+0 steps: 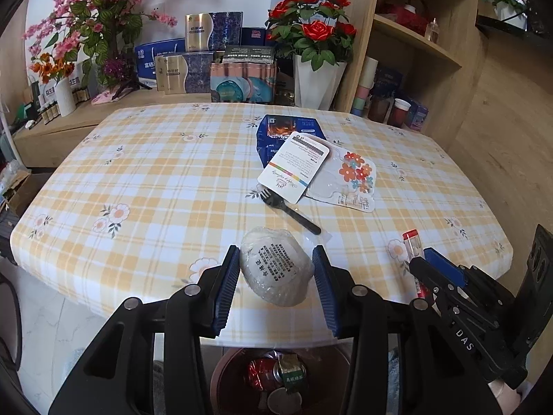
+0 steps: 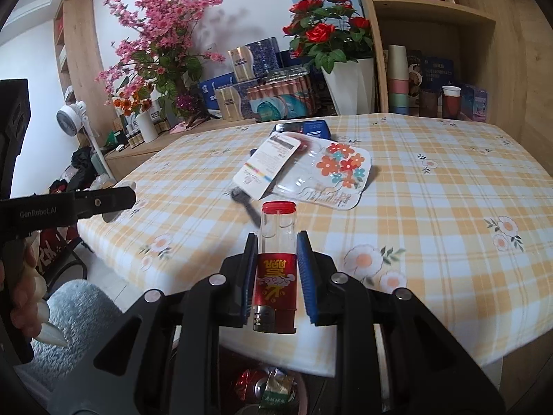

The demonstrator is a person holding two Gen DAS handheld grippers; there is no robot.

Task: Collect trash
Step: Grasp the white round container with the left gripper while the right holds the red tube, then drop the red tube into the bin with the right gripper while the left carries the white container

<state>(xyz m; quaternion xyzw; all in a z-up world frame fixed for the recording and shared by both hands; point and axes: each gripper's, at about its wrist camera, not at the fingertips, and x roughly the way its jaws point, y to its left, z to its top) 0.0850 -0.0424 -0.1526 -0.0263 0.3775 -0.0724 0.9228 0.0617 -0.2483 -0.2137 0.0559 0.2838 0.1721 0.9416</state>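
Note:
My left gripper (image 1: 276, 269) is shut on a crumpled clear plastic wrapper (image 1: 274, 269) with black print, held over the table's near edge. My right gripper (image 2: 276, 259) is shut on a red lighter (image 2: 275, 276) with a clear upper part; both also show in the left wrist view (image 1: 413, 245). On the checked tablecloth (image 1: 155, 180) lie a black plastic fork (image 1: 290, 211), a white printed card (image 1: 293, 169), a clear blister pack with flowers (image 1: 349, 181) and a blue packet (image 1: 276, 135). A dark bin (image 1: 276, 377) below the table edge holds a red can and other trash.
Flower vases (image 1: 316, 83), boxes and a can pack (image 1: 242, 79) stand on the cabinet behind the table. A wooden shelf (image 1: 414, 41) with cups is at the right. A fan (image 2: 71, 117) stands at the far left.

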